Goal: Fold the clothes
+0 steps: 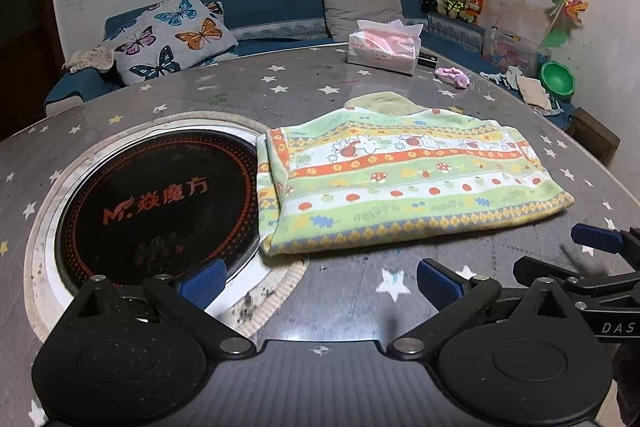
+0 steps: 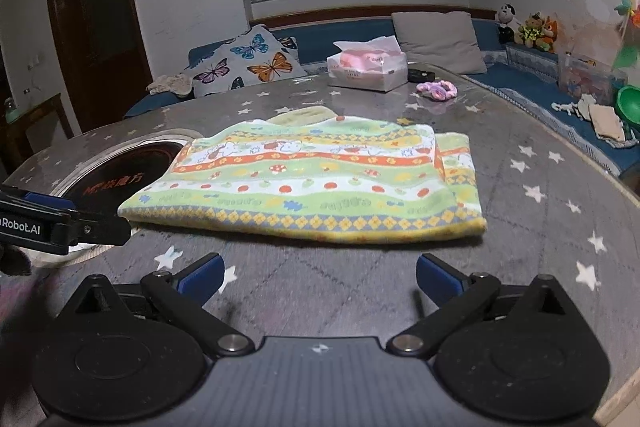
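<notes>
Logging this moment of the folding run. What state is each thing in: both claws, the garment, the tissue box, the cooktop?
Left claw: open, empty, short of the garment.
Right claw: open, empty.
Garment: folded, flat on the table.
Tissue box: open, tissue sticking out.
Cooktop: dark, nothing on it except the garment's edge.

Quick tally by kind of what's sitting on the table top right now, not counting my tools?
Folded garment: 1
Tissue pack: 1
Pink scrunchie: 1
Small black item behind the tissue pack: 1
Total: 4
</notes>
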### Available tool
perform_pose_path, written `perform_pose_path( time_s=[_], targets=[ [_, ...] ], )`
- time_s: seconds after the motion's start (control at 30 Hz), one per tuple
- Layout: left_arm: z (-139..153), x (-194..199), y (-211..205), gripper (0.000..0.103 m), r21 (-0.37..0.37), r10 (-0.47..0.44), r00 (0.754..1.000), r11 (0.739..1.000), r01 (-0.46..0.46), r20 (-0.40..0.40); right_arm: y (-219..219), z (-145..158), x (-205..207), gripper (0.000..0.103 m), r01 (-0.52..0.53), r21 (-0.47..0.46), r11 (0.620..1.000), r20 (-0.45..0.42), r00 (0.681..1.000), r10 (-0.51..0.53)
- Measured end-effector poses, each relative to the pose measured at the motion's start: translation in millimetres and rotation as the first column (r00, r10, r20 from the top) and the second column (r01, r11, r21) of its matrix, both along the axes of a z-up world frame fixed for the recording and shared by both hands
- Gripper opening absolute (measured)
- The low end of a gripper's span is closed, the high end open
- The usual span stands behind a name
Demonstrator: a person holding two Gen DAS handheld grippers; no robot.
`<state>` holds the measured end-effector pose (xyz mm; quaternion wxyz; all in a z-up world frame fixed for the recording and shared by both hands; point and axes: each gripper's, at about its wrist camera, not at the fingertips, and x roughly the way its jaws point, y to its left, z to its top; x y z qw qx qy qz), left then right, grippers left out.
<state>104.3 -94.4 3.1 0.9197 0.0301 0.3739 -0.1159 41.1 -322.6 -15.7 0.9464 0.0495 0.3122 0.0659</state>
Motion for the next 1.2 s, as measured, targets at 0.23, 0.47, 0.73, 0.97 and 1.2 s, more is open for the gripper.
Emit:
perform_pose_path(
  time_s=[0.23, 0.47, 0.73, 0.97, 1.2],
  targets=[
    [-3, -12, 5, 0.103, -0.003, 0.009, 1.0, 1.0, -0.009, 0.0, 7, -2, -10, 0.103, 0.004, -0.018, 1.0, 0.003, 1.0, -0.004],
    [-4, -23, 7, 0.103, -0.002, 0.008, 1.0, 1.0, -0.008, 0.015, 10, -2, -16, 0.103, 0.009, -0.016, 1.0, 0.005, 1.0, -0.009],
    [-6, -32, 6, 0.103, -0.009, 0.005, 1.0, 1.0, -0.005, 0.017, 12, -4, -21, 0.103, 0.01, -0.02, 1.0, 0.004, 1.0, -0.01],
    [-8, -37, 5, 0.103, -0.013, 0.007, 1.0, 1.0, -0.006, 0.016, 12, -3, -24, 0.103, 0.013, -0.018, 1.0, 0.011, 1.0, -0.013],
    [-9, -42, 4, 0.103, -0.012, 0.006, 1.0, 1.0, -0.006, 0.016, 12, -4, -26, 0.103, 0.012, -0.014, 1.0, 0.01, 1.0, -0.012]
  ],
)
